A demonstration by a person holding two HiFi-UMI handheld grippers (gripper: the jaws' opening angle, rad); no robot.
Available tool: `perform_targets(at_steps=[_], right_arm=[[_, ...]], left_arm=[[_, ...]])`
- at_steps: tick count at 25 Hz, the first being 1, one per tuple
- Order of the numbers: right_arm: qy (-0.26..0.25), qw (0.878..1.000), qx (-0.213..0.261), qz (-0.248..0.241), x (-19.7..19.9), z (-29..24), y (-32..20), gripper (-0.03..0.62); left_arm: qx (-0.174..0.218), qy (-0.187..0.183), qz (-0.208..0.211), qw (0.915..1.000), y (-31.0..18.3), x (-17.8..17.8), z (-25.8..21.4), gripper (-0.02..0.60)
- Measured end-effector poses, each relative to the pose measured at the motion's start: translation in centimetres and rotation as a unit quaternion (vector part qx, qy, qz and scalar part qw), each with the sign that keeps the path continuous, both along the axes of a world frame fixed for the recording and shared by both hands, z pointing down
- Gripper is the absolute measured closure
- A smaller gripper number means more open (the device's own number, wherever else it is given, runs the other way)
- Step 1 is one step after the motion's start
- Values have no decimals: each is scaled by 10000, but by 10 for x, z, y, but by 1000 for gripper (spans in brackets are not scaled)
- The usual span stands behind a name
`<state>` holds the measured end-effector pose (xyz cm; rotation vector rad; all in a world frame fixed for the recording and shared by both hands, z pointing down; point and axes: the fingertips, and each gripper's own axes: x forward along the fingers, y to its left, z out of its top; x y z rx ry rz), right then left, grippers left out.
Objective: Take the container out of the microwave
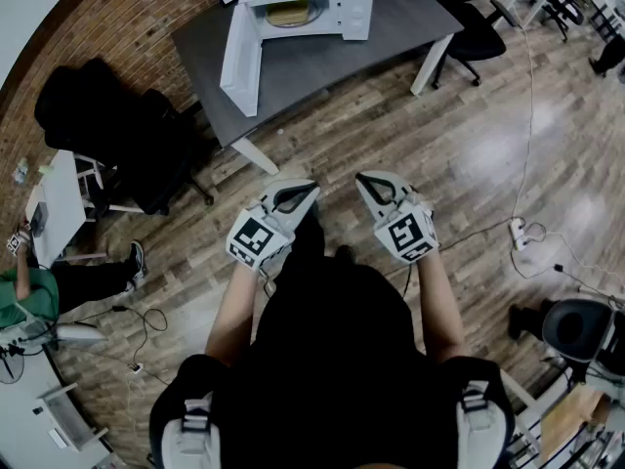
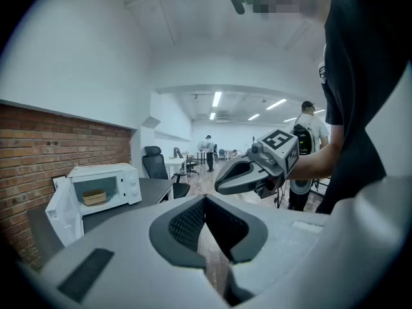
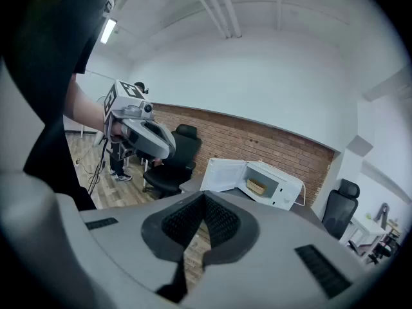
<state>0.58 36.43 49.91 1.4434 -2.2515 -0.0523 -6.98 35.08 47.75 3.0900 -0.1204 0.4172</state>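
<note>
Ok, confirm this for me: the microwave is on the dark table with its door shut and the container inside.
Not quite: the door is open, not shut. The head view shows it swung out to the left of the microwave. The rest holds: the microwave is on the dark table with the container inside.

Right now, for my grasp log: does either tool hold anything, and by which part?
Nothing held: left tool and right tool are both shut, empty.
</note>
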Motion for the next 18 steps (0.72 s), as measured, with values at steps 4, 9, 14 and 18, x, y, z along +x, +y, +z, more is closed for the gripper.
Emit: perform_targets(at_steps=[4,9,14,18], right_arm=[[1,10000,21,-24,-1,-1,4,597],[121,9999,-49,-48,-2,4,5,597],[234,9996,-161,-2,4,11,1,595],[425,9988,-244,-16,8,19,-10,595]], left_arm=[[5,2,-111,9999,-1,-3,-1,580],[64,18,-168,9998,-4,-8,-3,580],[6,60,-327,9994,-18,-14,-4,580],[-9,68,-312,9995,-32,-10,-1,580]])
